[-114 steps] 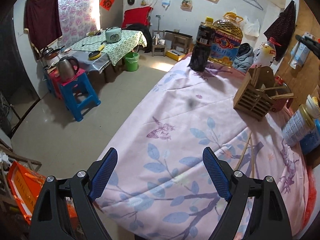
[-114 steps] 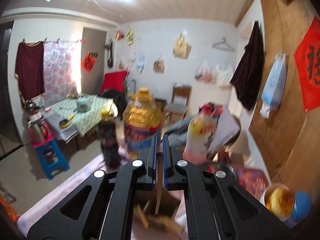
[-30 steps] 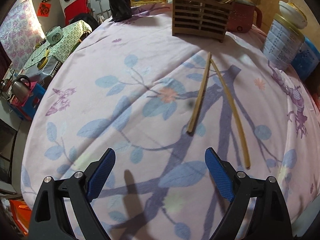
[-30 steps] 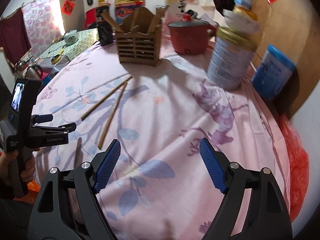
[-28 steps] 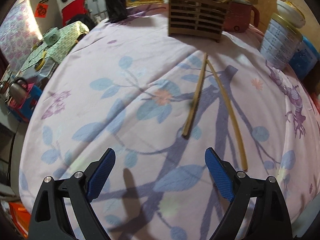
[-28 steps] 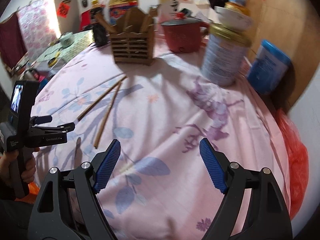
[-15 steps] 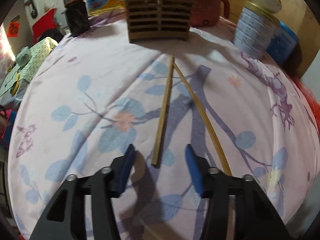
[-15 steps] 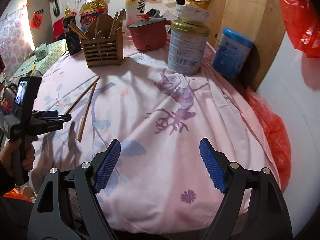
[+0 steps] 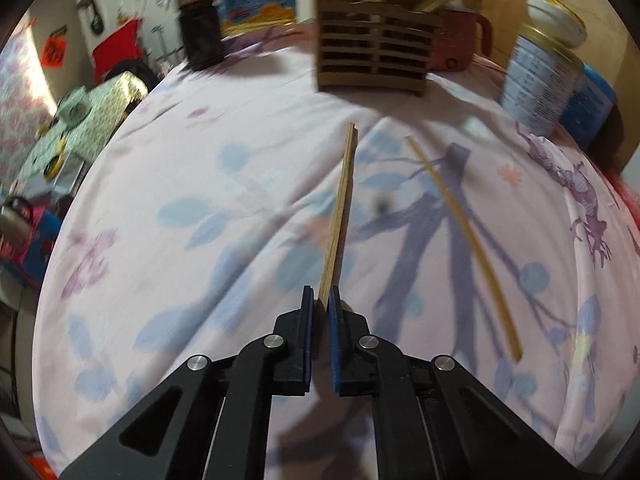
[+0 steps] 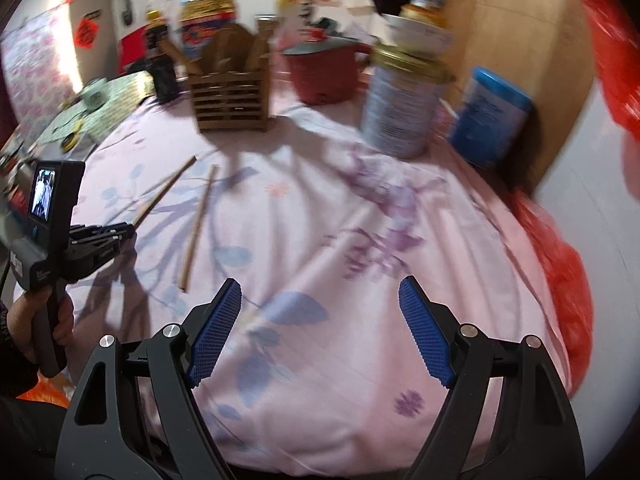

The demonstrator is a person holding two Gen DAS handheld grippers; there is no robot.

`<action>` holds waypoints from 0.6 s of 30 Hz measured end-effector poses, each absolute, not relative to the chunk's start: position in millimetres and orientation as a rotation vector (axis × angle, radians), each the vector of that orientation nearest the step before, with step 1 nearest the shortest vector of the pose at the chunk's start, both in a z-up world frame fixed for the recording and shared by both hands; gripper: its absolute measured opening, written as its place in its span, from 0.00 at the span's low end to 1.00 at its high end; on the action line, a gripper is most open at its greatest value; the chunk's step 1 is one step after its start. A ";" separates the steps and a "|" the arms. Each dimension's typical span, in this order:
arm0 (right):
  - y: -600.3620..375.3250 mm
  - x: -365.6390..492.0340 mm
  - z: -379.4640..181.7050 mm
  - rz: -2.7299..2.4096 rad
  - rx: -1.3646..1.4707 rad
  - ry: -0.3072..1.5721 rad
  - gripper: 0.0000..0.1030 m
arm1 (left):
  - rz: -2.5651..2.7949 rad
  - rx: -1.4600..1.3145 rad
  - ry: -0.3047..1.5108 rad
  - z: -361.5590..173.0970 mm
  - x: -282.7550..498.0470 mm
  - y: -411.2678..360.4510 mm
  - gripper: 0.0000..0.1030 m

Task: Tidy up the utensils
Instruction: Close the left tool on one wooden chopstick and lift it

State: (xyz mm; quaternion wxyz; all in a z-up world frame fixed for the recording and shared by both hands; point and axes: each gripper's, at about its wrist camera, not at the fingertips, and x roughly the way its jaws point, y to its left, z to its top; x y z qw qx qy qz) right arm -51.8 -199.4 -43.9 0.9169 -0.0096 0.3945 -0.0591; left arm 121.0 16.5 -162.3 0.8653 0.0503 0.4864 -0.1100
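Chopstick (image 9: 342, 216) (pinched in left tongs (image 9: 321, 307)) points lengthwise toward holder (image 9: 372, 56).

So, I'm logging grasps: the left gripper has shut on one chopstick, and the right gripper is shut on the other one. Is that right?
Not quite. The left gripper is shut on one chopstick, but the right gripper is open and holds nothing, its fingers spread wide above the tablecloth. The other chopstick lies loose on the cloth. The right wrist view shows this.
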 end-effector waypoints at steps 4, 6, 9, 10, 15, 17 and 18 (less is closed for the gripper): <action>-174.0 -35.1 -45.7 -0.021 -0.050 0.820 0.77 | -0.191 0.088 1.034 -160.6 105.4 41.6 0.07; -161.0 -25.4 -49.1 0.041 -0.052 0.833 0.77 | -0.168 0.076 1.046 -159.2 98.1 52.1 0.07; -147.6 -12.4 -55.4 0.103 -0.032 0.859 0.77 | -0.149 0.065 1.068 -157.8 89.4 62.8 0.07; -145.2 -10.1 -57.2 0.113 -0.025 0.866 0.77 | -0.147 0.067 1.072 -157.7 87.1 65.6 0.07; -136.2 -3.5 -63.8 0.152 0.012 0.889 0.77 | -0.136 0.079 1.084 -156.6 74.5 78.9 0.07; -136.6 -3.3 -66.3 0.159 0.024 0.899 0.77 | -0.134 0.065 1.083 -156.9 71.8 82.8 0.08; -137.5 -2.7 -67.4 0.160 0.032 0.906 0.77 | -0.133 0.061 1.082 -157.0 70.7 83.8 0.08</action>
